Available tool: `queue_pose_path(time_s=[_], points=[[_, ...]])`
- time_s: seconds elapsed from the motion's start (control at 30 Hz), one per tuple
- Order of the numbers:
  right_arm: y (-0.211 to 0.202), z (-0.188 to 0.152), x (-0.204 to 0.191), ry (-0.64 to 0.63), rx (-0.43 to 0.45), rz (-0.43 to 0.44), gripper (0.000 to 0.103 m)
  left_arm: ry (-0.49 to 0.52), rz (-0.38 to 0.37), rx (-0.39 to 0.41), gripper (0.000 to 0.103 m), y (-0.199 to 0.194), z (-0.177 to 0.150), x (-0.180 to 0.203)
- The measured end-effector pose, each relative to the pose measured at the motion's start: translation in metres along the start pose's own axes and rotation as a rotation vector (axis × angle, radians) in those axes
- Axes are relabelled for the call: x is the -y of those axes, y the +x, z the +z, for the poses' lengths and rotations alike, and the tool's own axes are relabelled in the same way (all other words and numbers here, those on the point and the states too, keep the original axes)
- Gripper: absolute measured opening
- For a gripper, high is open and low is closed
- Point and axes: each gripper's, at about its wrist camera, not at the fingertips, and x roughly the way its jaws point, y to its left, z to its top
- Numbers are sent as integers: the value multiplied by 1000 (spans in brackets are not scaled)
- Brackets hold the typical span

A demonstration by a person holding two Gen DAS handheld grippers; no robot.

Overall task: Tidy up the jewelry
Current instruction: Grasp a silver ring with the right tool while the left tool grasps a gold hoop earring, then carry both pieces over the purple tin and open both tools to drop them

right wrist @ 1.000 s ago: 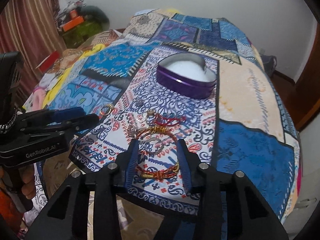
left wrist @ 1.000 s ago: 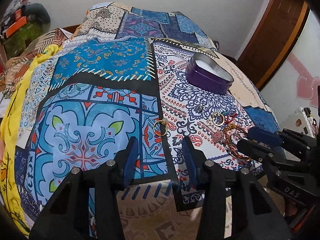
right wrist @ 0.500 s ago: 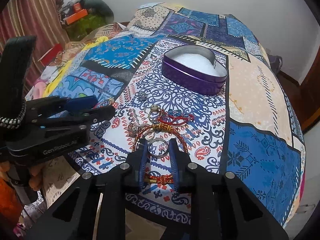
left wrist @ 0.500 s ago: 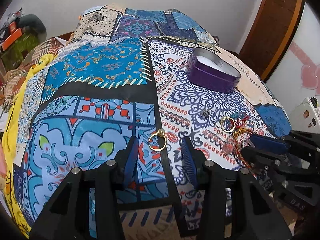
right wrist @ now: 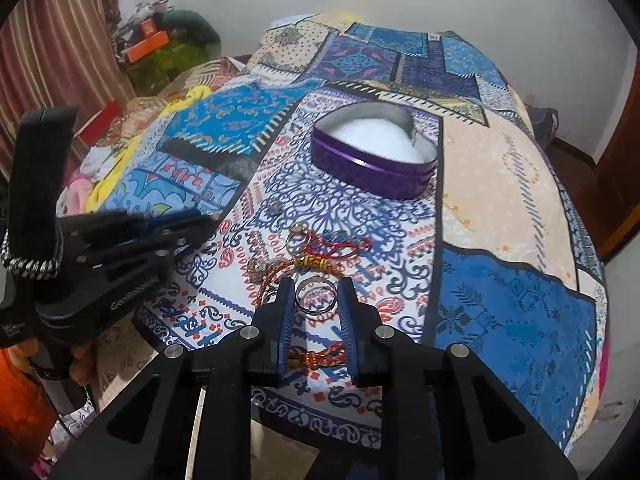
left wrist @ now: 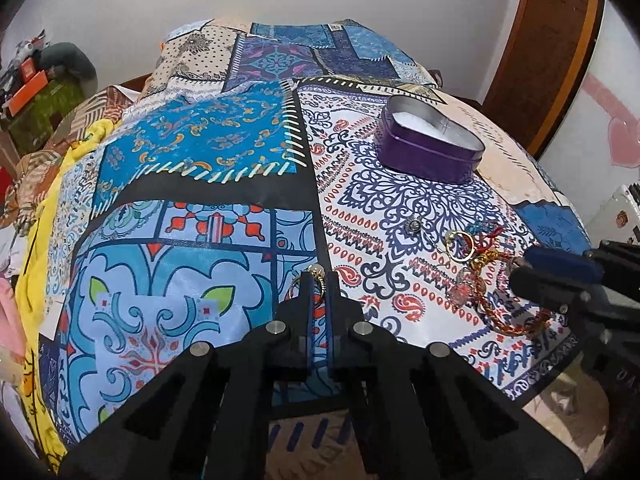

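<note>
My left gripper [left wrist: 319, 280] has its jaws nearly shut around a small gold ring [left wrist: 316, 270] on the patchwork bedspread [left wrist: 200, 152]; my right gripper [right wrist: 316, 300] brackets a silver band ring [right wrist: 316, 295], contact unclear. Red-and-gold cord bracelets [right wrist: 316, 260] crowd beside it, with the open purple heart-shaped tin [right wrist: 372, 170] beyond.

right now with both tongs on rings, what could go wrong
The left tongs pinch only the edge of the small gold ring, so it could slip out when lifted. The right tongs straddle the silver ring, which lies within the red and gold braided cord bracelet; closing could snag the cord.
</note>
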Motion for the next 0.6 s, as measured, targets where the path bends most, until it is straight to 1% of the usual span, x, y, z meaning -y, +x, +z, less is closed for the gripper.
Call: queue_pose_path(time_s=[0.23, 0.47, 0.6], points=[[-17, 8, 4, 15, 55, -19, 20, -18, -25, 42, 1, -20, 4, -4], [-32, 16, 8, 34, 109, -36, 20, -14, -10, 103, 1, -44, 16, -6], [-37, 21, 12, 39, 132, -44, 20, -18, -24, 137, 1, -57, 24, -9]])
